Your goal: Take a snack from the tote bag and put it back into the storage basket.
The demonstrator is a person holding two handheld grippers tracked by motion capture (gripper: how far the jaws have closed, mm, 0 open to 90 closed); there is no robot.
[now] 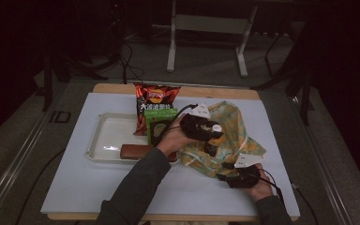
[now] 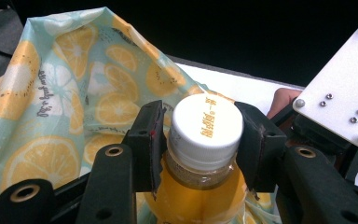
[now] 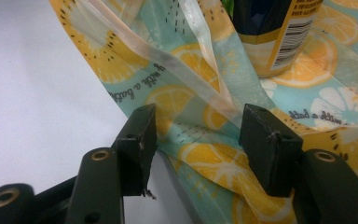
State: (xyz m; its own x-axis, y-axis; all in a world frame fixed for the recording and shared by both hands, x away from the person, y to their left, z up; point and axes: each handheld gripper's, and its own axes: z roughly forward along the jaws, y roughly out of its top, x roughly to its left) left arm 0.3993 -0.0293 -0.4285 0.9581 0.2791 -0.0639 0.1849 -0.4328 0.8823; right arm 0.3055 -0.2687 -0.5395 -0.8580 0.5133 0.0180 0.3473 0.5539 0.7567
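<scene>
The clear plastic bottle of orange drink with a white cap (image 2: 207,128) sits clamped at its neck in the left claw (image 2: 200,140), right over the soft bag with the orange-slice print (image 2: 65,93). The bag lies on the white surface (image 1: 75,183), beside the white tray (image 1: 104,136). The right claw (image 3: 198,135) stands apart around the bag's clear rim (image 3: 205,100), not pinching it. It is best to pinch that rim first and lift it wide, then slide the bottle in slowly, bottom end first, keeping the squeeze firm until it rests inside
</scene>
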